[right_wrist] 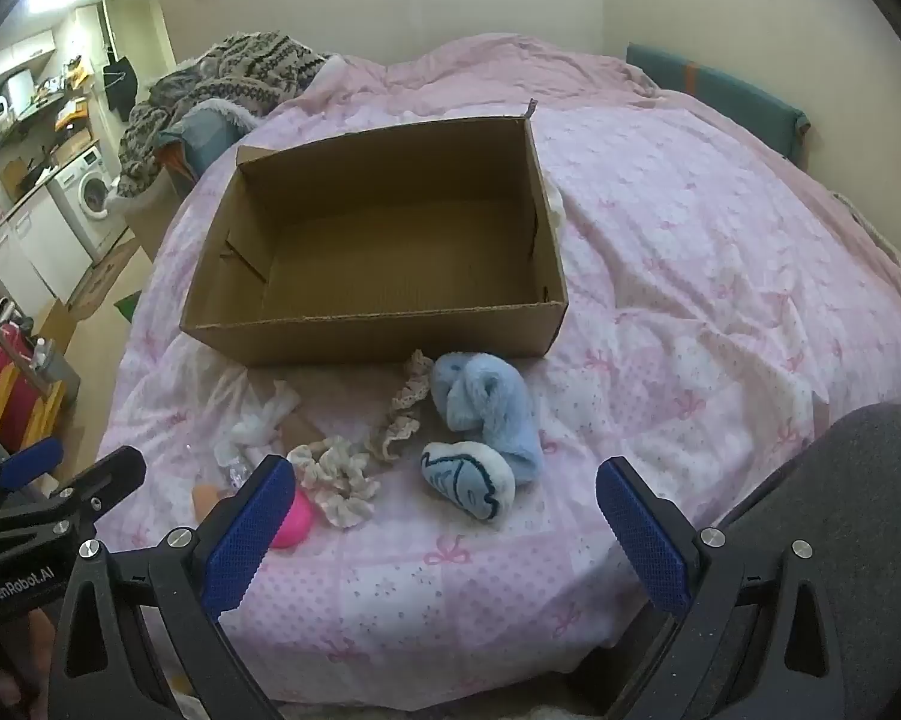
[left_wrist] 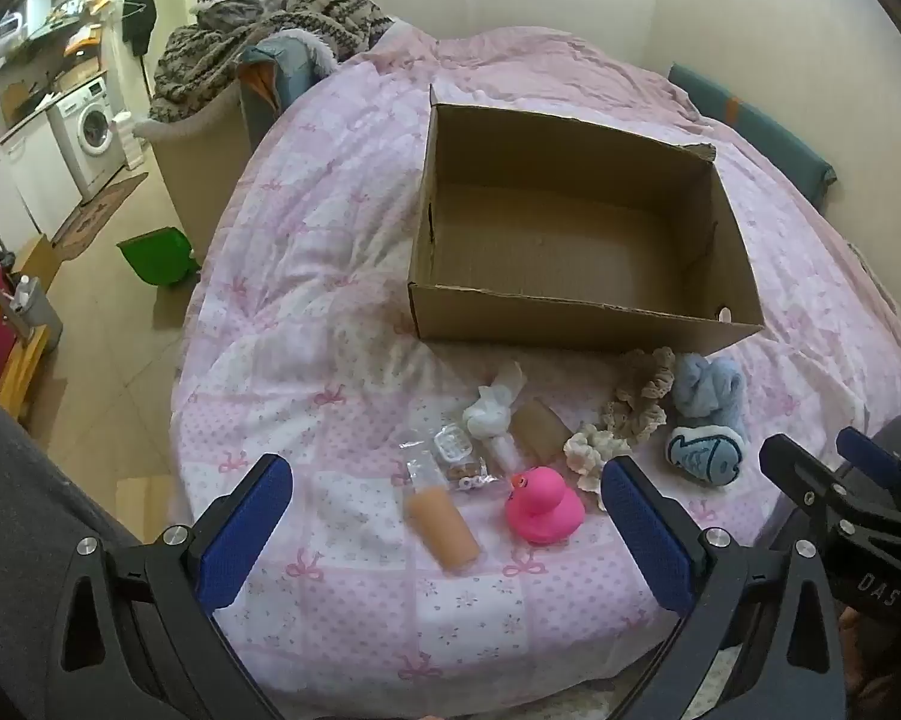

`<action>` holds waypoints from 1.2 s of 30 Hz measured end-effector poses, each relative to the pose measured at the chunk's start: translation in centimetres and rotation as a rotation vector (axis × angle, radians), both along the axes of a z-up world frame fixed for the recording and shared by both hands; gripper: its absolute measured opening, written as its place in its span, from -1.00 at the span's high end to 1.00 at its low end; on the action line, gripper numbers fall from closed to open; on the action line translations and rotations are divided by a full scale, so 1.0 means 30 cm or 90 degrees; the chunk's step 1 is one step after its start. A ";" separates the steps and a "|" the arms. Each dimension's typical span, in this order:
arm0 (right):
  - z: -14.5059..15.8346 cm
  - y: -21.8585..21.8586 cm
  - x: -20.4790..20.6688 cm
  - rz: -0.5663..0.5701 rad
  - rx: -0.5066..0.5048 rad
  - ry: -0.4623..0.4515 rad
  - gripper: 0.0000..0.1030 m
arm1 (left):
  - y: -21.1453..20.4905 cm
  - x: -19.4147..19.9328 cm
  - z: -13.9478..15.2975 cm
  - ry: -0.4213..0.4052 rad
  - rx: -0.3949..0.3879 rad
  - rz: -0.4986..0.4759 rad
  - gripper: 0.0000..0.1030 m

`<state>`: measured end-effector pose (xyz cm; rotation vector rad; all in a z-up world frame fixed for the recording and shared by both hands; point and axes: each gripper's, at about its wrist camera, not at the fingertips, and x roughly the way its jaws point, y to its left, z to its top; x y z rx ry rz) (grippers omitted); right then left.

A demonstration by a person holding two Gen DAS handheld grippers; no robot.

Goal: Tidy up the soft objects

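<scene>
Left-wrist view: the left gripper [left_wrist: 447,534] occupies the lower frame, its jaws spread wide with nothing between them, hovering over the near edge of a bed [left_wrist: 306,276] covered in a pink patchwork quilt. An open cardboard box [left_wrist: 576,324] sits at centre frame on the quilt, interior bare. Below it, in the lower centre, the loose items lie in a cluster: a pink rubber duck [left_wrist: 540,504] between the blue pads, a peach-coloured cylinder [left_wrist: 444,528] just left of it, a clear packet of small items [left_wrist: 456,456] above that, and a knotted white cloth [left_wrist: 492,408] beside a tan block [left_wrist: 537,429]. To the right lie a cream scrunchie [left_wrist: 588,450], a beige lace scrunchie [left_wrist: 642,396] touching the box's front wall, a light blue fleece sock [left_wrist: 708,390], and a white plush with a blue fish [left_wrist: 705,450] just below the sock. The right gripper [left_wrist: 822,480] enters at the lower right edge.

Right-wrist view: the right gripper [right_wrist: 444,534] also has its jaws spread and holds nothing. The box stands at upper centre; the sock, fish plush and both scrunchies lie below it in mid-frame, apart from the pads. The duck is partly hidden behind the left-hand pad. A washing machine [right_wrist: 90,192] stands at the left edge, and a patterned knit blanket [right_wrist: 240,72] is heaped at upper left.
</scene>
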<state>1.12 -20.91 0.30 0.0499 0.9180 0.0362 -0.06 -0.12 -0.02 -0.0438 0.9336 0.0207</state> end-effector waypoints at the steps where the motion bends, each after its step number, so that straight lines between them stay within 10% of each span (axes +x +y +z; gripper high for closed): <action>1: 0.000 0.000 0.001 -0.001 0.000 -0.001 -1.00 | -0.004 -0.001 -0.001 0.001 -0.001 0.001 -1.00; 36: -0.003 -0.004 0.001 -0.002 0.006 0.003 -1.00 | 0.012 0.002 -0.001 0.009 -0.020 0.004 -1.00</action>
